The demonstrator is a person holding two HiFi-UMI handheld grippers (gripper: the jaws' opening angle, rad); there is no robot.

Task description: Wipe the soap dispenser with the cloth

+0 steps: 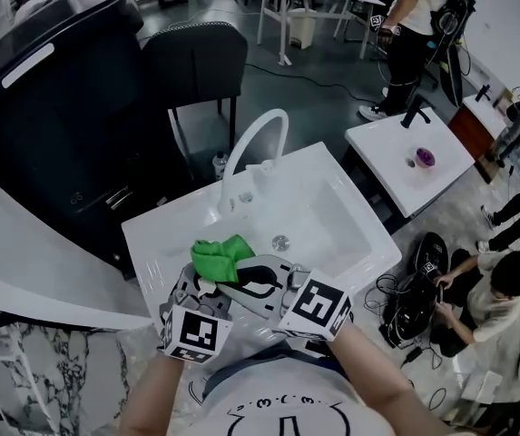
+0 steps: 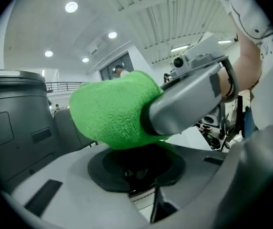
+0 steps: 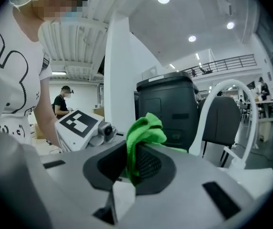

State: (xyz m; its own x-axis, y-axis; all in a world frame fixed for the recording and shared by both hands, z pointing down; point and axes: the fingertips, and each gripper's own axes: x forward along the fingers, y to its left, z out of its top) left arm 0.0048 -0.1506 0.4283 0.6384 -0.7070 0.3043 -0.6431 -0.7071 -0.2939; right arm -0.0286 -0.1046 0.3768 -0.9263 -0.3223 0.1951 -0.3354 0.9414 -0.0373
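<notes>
The step in hand looks like readying the cloth, not wiping yet. In the lower centre of the head view, the crumpled bright green terry cloth (image 1: 221, 257) is held up over the near rim of the white rectangular sink (image 1: 151, 243), in front of the person's chest.

The right gripper (image 1: 246, 275) is clamped on the cloth. In its own view, a fold of green is pinched between the dark ribbed pads at the middle of the frame.

The left gripper (image 1: 203, 284) sits just left of it, with its tips under the cloth's left part. In its own view the jaws stand close, with only a narrow slit between them. The cloth fills the centre right above the pads, and I cannot tell whether they pinch it.

The soap dispenser appears to be the small clear bottle (image 1: 220, 163) at the sink's back rim. It is above the cloth in the head view, just left of the base of the arched white faucet (image 1: 255, 139), and well apart from both tools.

The next move probably calls for carrying the cloth across the basin to that bottle with a broad pad of fabric facing it. The free tool would steady the bottle so it does not tip.
</notes>
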